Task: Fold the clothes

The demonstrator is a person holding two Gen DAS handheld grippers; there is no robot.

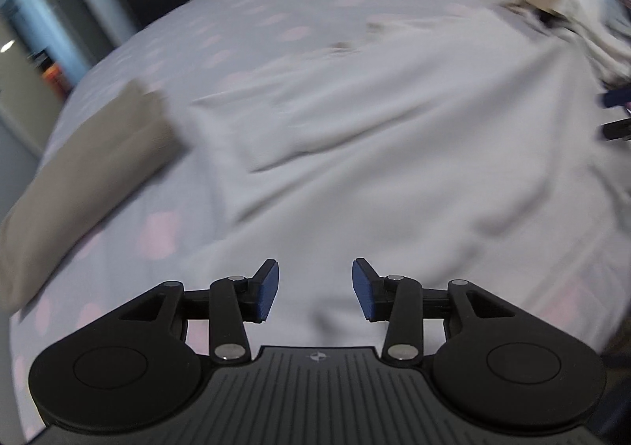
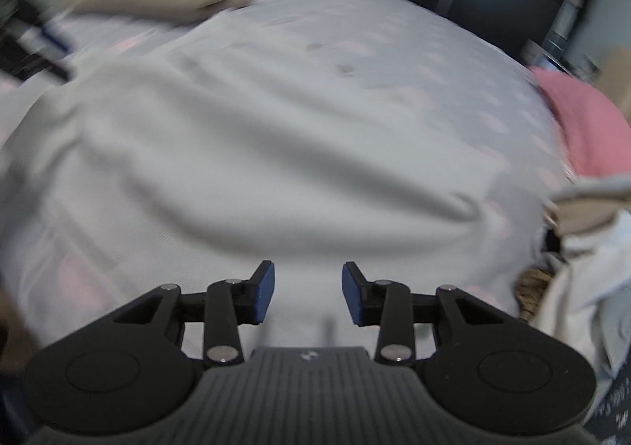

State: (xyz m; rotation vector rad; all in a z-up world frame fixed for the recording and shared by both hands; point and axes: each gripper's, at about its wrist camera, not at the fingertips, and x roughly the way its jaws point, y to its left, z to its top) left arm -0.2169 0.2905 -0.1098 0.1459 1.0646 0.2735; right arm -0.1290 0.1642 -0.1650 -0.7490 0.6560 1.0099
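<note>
Left gripper (image 1: 315,289) and right gripper (image 2: 307,293) both spread apart, empty, above white garment (image 1: 374,153) rumpled on bed (image 1: 244,31). Not yet folded. Beyond: tan folded piece (image 1: 86,169), likely done; pink cloth (image 2: 587,121), pile (image 2: 591,248) left.

Pale grey-white garment (image 1: 355,137) (image 2: 236,153), rumpled and partly folded, spread flat across the bed

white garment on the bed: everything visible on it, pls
The white garment lies spread on the dotted bedsheet, pale soft fabric with shallow wrinkles and one flap folded over on itself. Motion blur hides finer detail. Both grippers, left and right, are open above it, holding nothing. A folded beige piece sits beside it.
</note>
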